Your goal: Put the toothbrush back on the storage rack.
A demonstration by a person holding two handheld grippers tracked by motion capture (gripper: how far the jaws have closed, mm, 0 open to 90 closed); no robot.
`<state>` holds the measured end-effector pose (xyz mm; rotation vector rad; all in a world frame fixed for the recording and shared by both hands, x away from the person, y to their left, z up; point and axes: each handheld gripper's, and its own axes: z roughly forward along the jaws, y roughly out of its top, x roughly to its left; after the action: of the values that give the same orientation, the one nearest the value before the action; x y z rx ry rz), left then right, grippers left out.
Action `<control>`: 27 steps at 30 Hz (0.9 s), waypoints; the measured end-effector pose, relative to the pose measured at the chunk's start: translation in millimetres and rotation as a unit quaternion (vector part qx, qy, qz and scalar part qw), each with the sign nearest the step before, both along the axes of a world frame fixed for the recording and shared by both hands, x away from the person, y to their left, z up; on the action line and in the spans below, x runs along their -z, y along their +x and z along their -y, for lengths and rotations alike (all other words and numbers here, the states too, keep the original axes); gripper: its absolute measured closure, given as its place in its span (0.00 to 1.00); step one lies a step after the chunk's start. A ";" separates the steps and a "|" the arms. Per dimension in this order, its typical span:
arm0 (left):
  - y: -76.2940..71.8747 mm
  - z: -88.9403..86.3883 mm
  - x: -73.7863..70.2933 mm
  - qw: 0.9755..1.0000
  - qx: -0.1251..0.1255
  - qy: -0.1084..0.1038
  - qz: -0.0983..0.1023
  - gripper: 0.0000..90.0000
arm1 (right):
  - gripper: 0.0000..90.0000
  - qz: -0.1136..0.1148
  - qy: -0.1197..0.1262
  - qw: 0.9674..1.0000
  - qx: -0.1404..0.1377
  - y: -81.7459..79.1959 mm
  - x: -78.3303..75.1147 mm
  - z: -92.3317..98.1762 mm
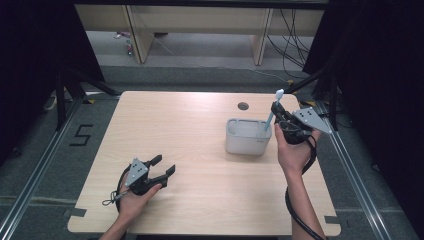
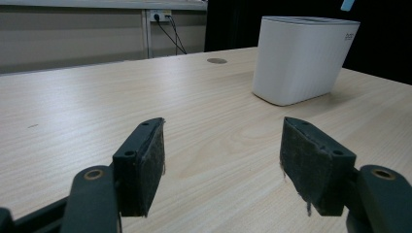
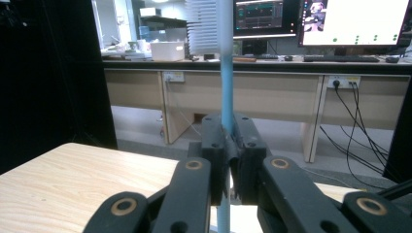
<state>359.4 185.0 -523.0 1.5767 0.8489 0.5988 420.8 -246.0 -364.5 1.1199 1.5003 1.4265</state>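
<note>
- Two grippers, one busy: the right gripper [image 1: 276, 116] has its jaws clenched on a brush [image 3: 225, 82], at three o'clock on the surface [image 1: 190, 150].
- Brush stands near upright, bristles up, lower end over the white bin [image 1: 248, 136], likely for dropping in handle-first.
- Left gripper [image 1: 164, 167] rests at seven o'clock, jaws released, empty, out of the way.

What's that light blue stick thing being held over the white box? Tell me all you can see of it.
It looks like a toothbrush: a thin, pale blue, plastic-looking handle with a white bristle head at its top, seen in the right gripper view. It stands nearly upright, leaning a little. The right gripper is clamped shut on the handle partway along. The lower end points down at the near right corner of the white container on the wooden table; whether it touches inside cannot be told.
</note>
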 end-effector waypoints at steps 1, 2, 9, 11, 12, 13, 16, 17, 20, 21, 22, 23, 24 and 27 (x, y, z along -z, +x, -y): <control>0.0 0.0 0.0 1.000 0.000 0.000 0.000 0.36 | 0.95 0.000 0.000 1.000 0.000 0.0 0.0 0.0; 0.0 0.0 0.0 1.000 0.000 0.000 0.000 0.36 | 0.95 -0.002 0.001 1.000 0.001 0.8 0.7 0.0; 0.0 -0.2 0.0 1.000 0.000 0.000 0.000 0.36 | 0.95 -0.002 0.003 1.000 0.003 4.7 5.0 -0.1; 0.0 -0.2 0.0 1.000 0.000 -0.001 0.000 0.36 | 0.95 -0.005 0.003 1.000 0.005 5.4 6.9 0.0; 0.1 -0.2 0.0 1.000 -0.001 -0.001 0.000 0.36 | 0.95 -0.003 0.006 1.000 0.003 5.8 7.9 0.0; 0.1 -0.2 0.0 1.000 -0.001 -0.001 0.000 0.36 | 0.95 -0.006 0.005 1.000 0.004 6.1 9.2 0.4; 0.1 0.0 0.0 1.000 -0.001 0.000 0.000 0.36 | 0.95 -0.006 0.000 1.000 0.005 6.9 10.3 1.4; 0.1 -0.1 0.0 1.000 0.000 0.000 0.000 0.36 | 0.95 -0.007 0.005 1.000 0.007 7.1 11.0 0.8; 0.3 -0.1 0.2 1.000 -0.001 -0.003 0.000 0.36 | 0.95 -0.011 0.002 1.000 0.008 8.1 12.4 1.6; 0.4 -0.1 0.2 1.000 -0.001 -0.004 0.000 0.36 | 0.95 -0.013 0.008 1.000 0.005 8.8 13.3 1.1; 0.4 -0.1 0.2 1.000 -0.001 -0.004 0.000 0.36 | 0.95 -0.010 0.006 1.000 0.011 9.4 14.8 1.2; 0.3 -0.1 0.2 1.000 0.000 -0.004 0.000 0.36 | 0.95 -0.010 0.006 1.000 0.011 9.4 14.8 1.2; 0.2 -0.1 0.2 1.000 -0.001 -0.004 0.000 0.36 | 0.95 -0.012 0.006 1.000 0.011 9.9 15.5 1.2; 0.2 -0.1 0.3 1.000 -0.001 -0.005 0.000 0.36 | 0.95 -0.010 0.000 1.000 0.011 11.6 17.5 1.7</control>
<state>359.7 185.1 -523.2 1.5675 0.8519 0.5952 432.4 -247.7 -382.0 1.1498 1.4974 1.4050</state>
